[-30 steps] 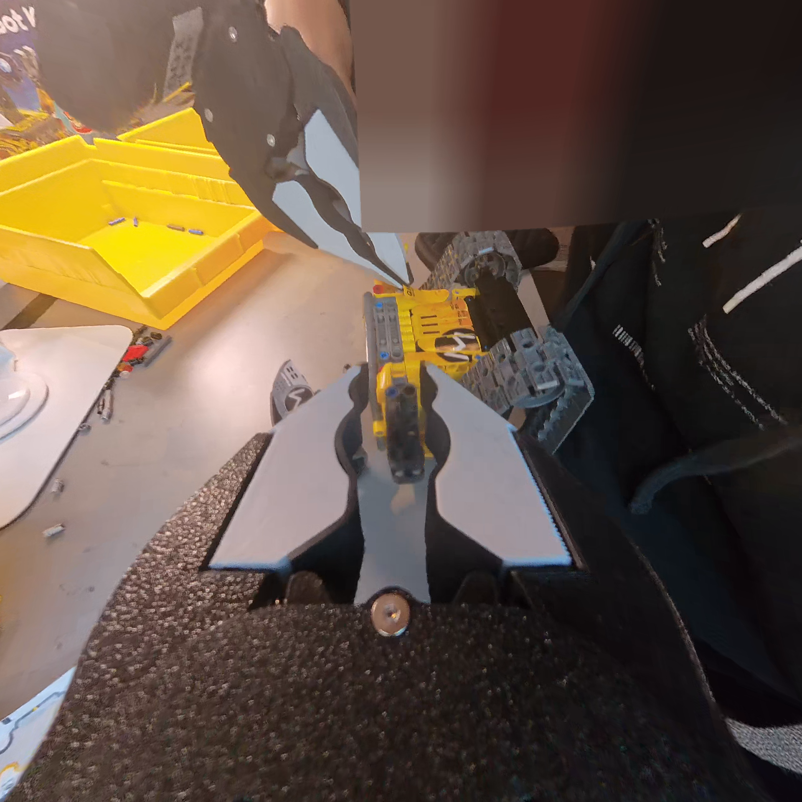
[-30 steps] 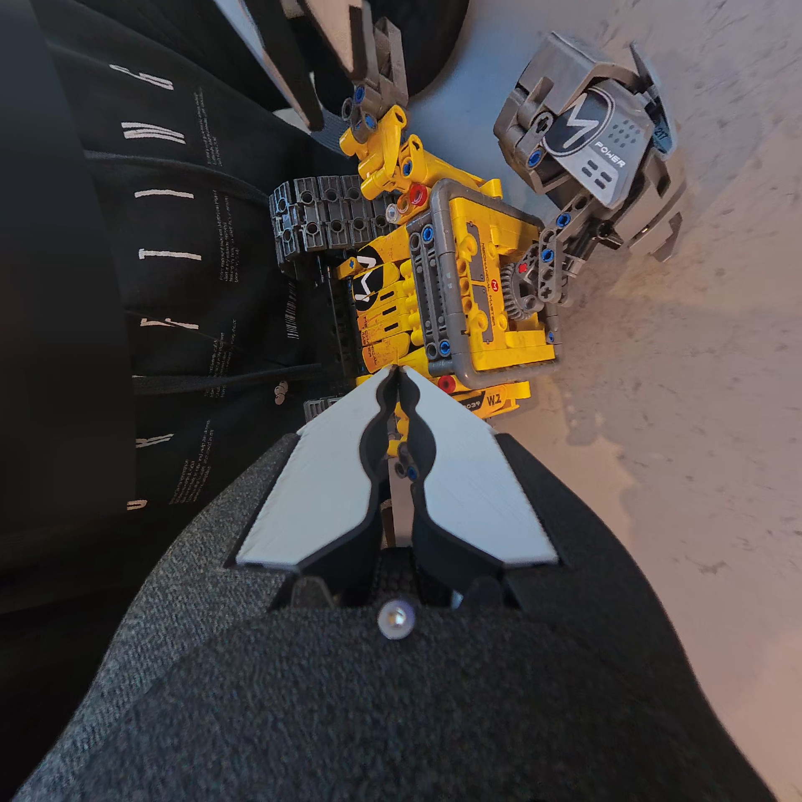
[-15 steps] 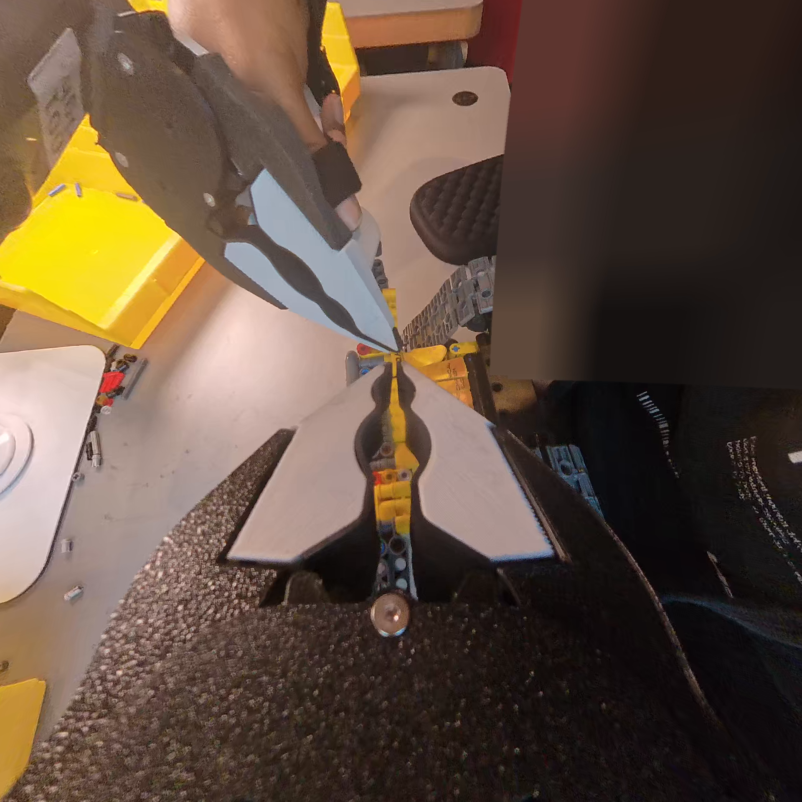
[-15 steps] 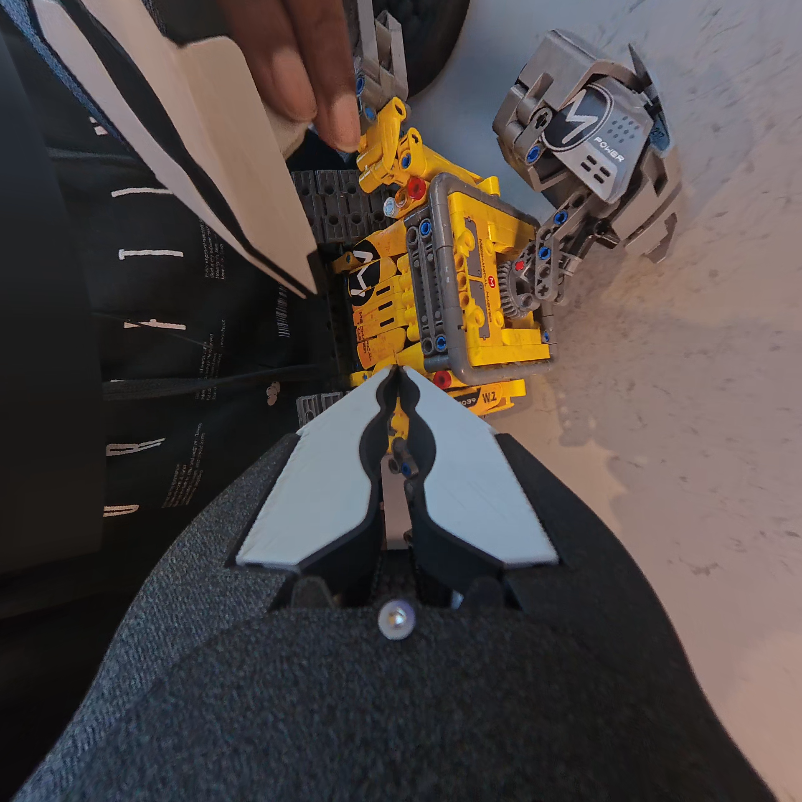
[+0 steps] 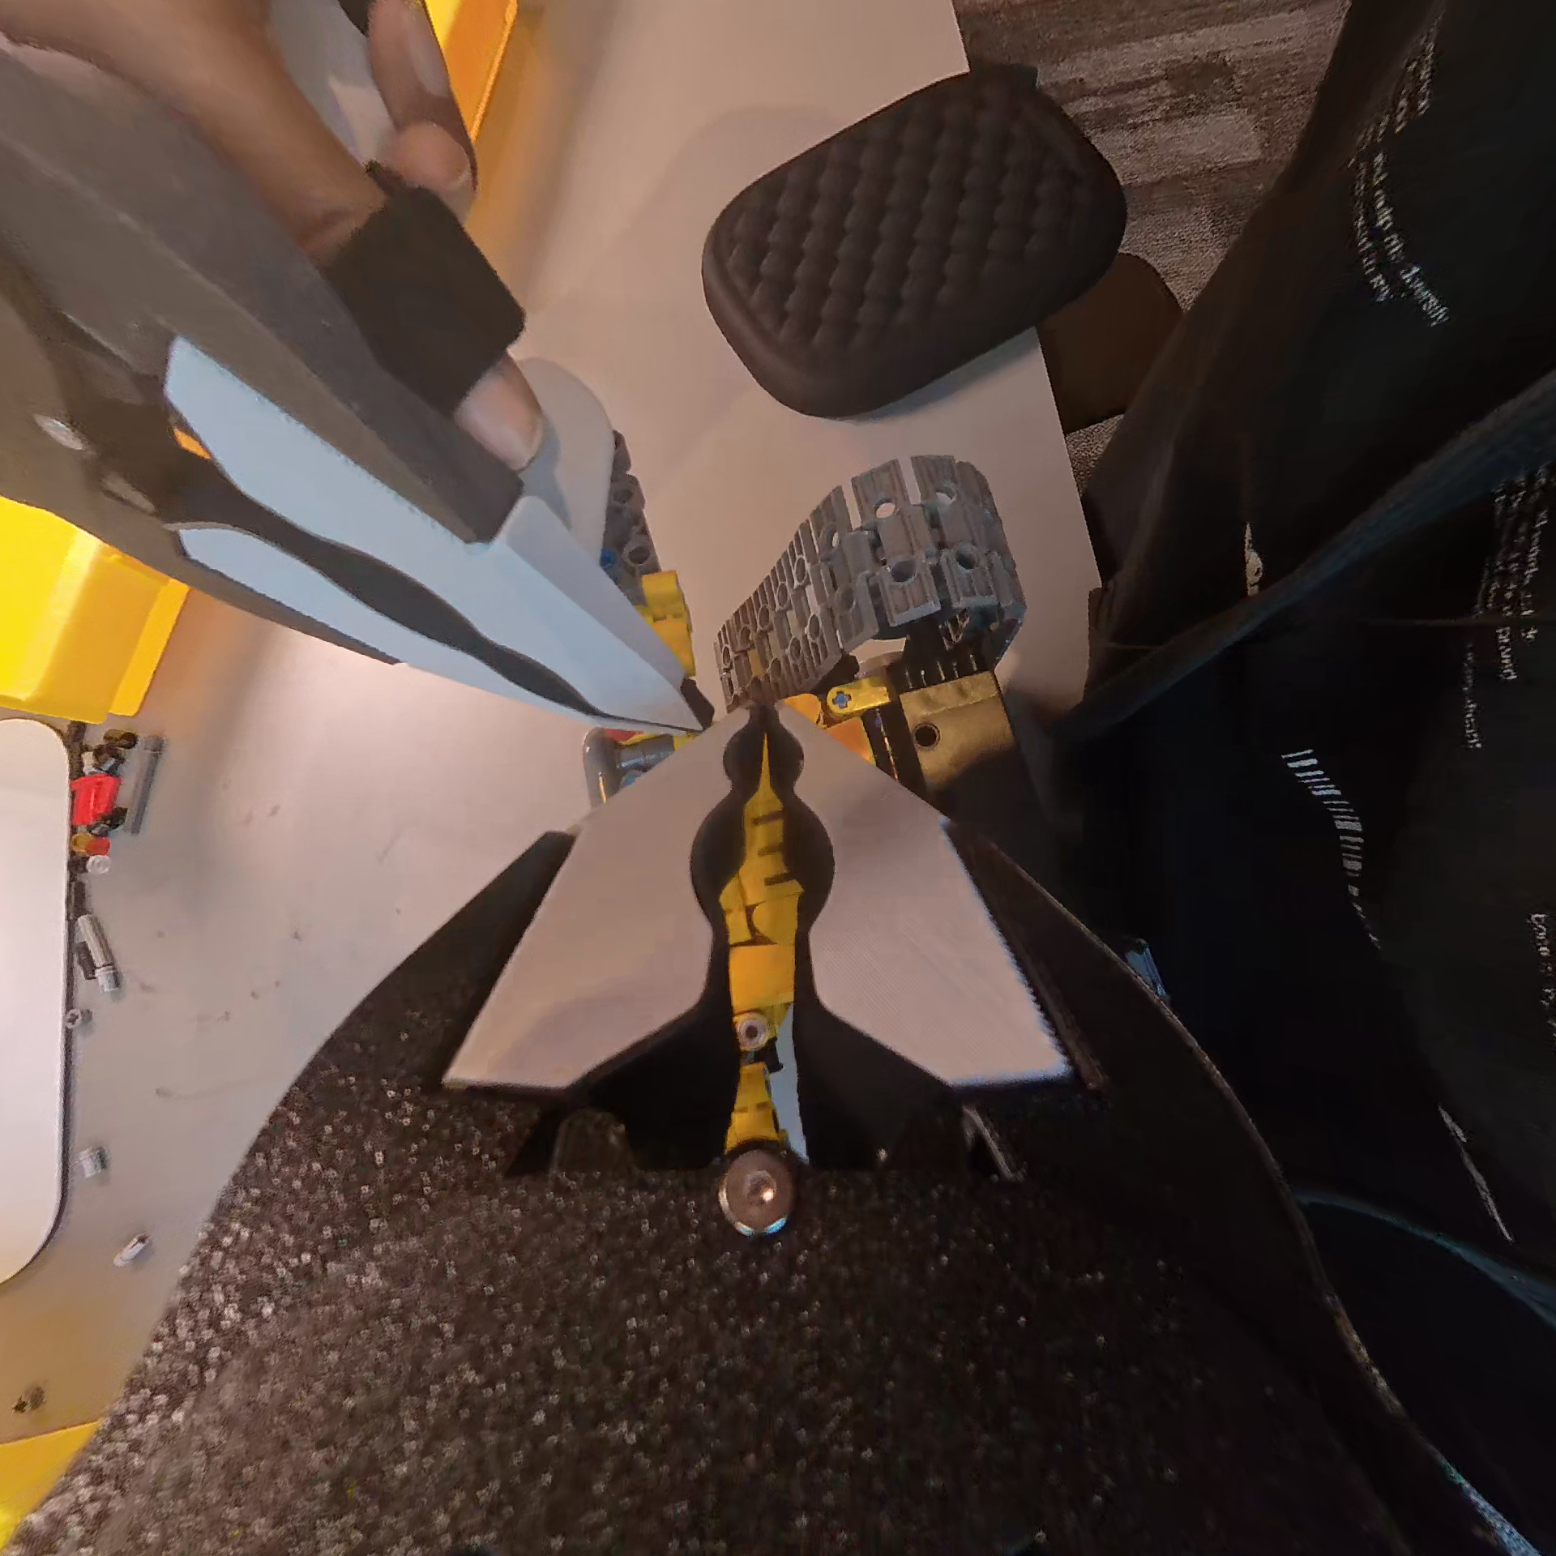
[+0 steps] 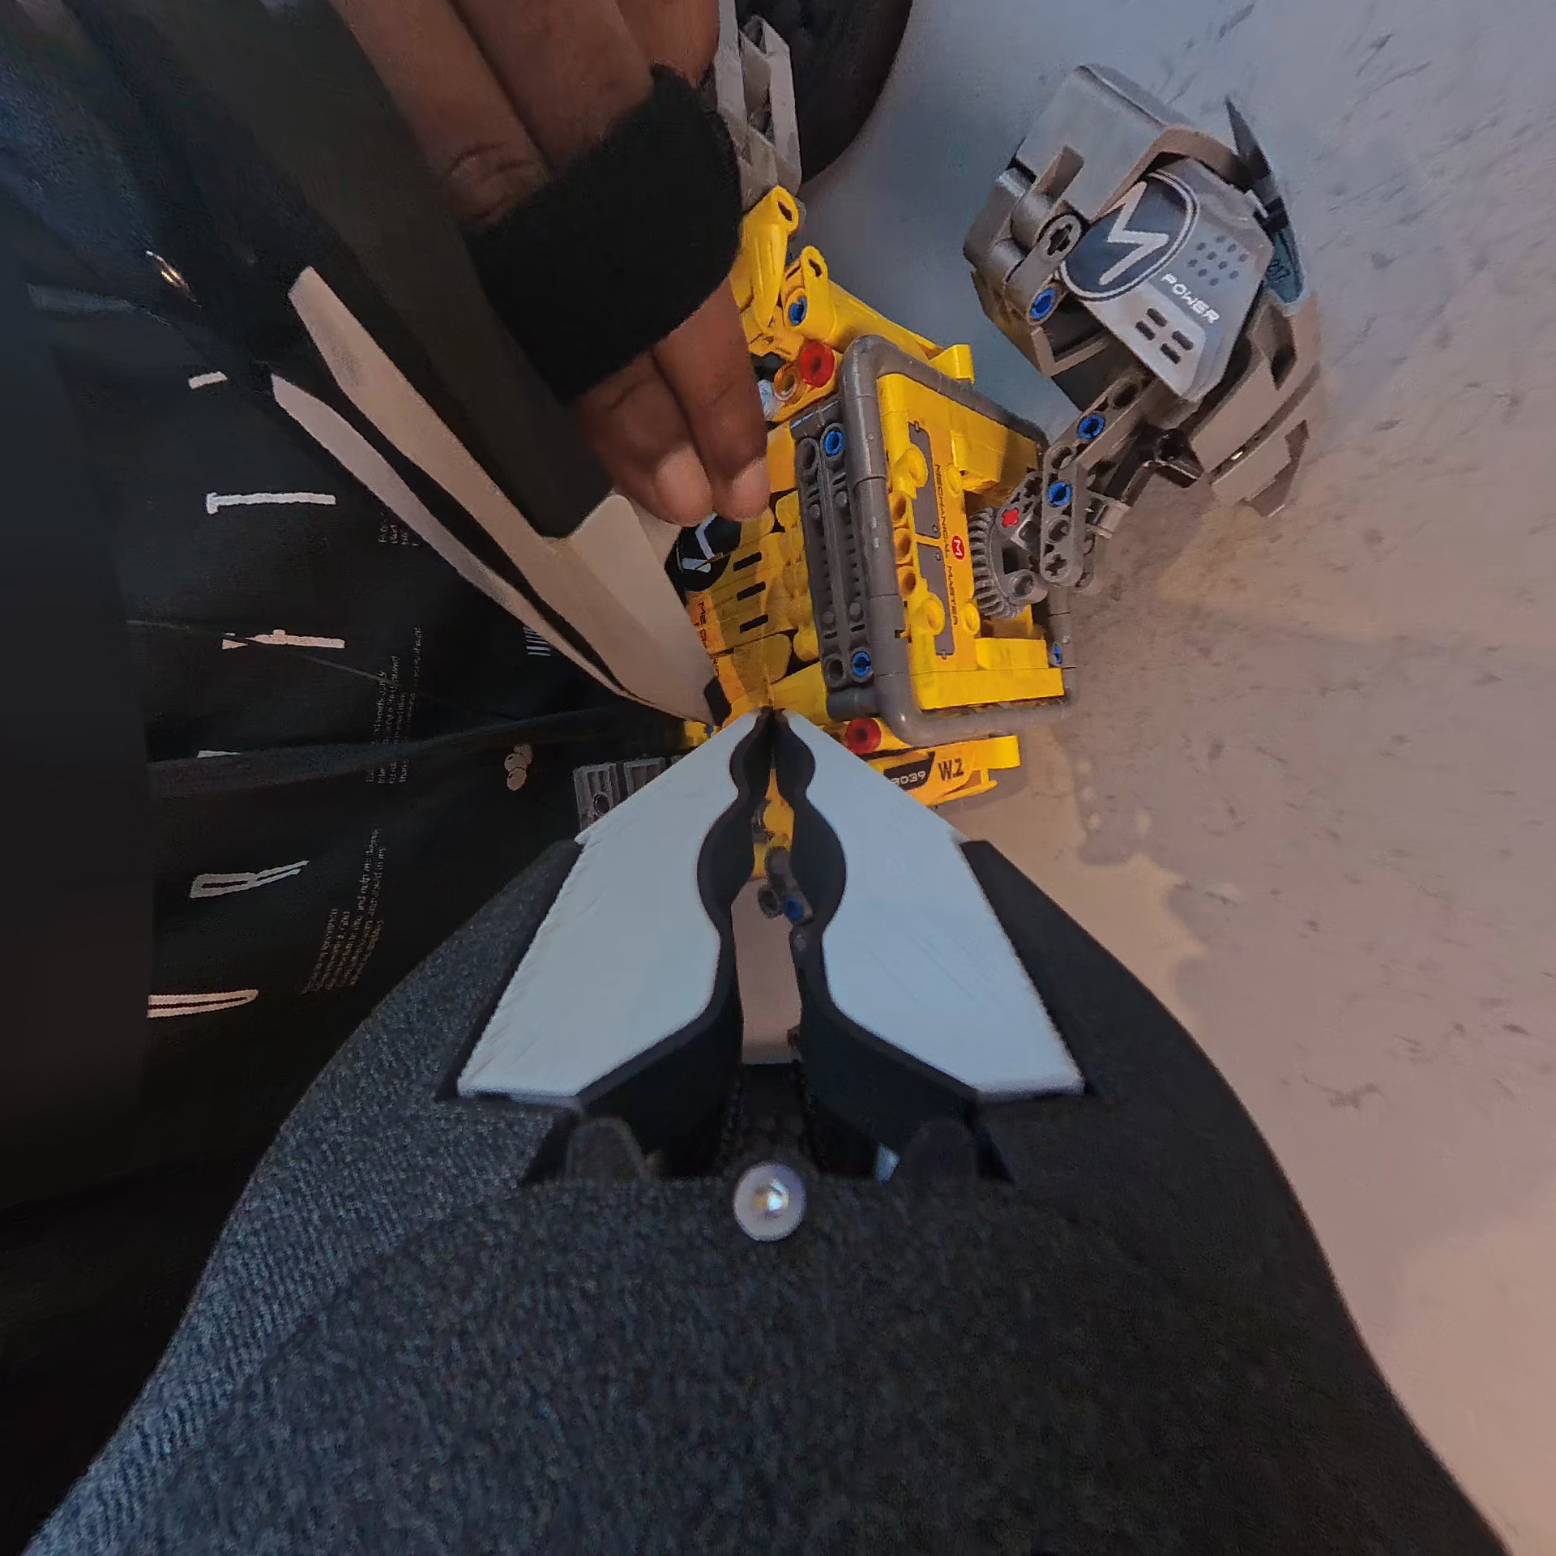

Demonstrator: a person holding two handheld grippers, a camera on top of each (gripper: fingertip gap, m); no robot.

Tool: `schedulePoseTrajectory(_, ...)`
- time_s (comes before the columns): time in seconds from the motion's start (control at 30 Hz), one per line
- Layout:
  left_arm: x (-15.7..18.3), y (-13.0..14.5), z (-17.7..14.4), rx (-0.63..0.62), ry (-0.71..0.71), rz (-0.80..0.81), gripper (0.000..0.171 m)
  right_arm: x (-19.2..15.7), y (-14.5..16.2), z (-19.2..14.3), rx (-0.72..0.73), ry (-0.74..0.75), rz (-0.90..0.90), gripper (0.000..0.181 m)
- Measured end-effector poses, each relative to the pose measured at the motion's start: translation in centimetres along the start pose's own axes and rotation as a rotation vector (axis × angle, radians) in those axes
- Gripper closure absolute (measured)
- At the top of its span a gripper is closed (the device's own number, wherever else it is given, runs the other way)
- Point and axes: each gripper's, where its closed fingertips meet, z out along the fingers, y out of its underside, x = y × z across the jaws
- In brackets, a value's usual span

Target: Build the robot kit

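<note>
A yellow toy-brick vehicle model (image 6: 943, 547) with a grey track (image 5: 876, 572) lies at the edge of a grey table (image 6: 1263, 842). A grey bucket part (image 6: 1162, 278) hangs from its linkage. My right gripper (image 6: 770, 720) is shut on a thin yellow and black part at the model's near end. It also shows in the left wrist view (image 5: 695, 716), coming in from the upper left. My left gripper (image 5: 762, 716) is shut, its tips touching the model right beside the right gripper's tips. The yellow model shows through its finger gap. It also shows in the right wrist view (image 6: 707, 703).
A person's hand (image 6: 665, 421) with a black finger strap holds the left gripper. Black printed clothing (image 6: 278, 758) fills the left. A black chair armrest (image 5: 918, 236), a yellow bin (image 5: 76, 606), several small loose parts (image 5: 101, 791) and a white plate (image 5: 25, 1010) lie around. My left and right fingertips are right by each other.
My left gripper let go of the model's grey arm, shut, and moved along the model until its tips met the right gripper's tips. The right gripper kept its hold.
</note>
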Motion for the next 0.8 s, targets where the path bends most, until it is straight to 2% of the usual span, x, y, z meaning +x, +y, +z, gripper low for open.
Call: schedulePoseTrajectory(0.8,-0.15,0.85,0.8,-0.075,-0.032,-0.003,0.171,0.25,0.0,-0.08,-0.029,0.038,0.025,0.181)
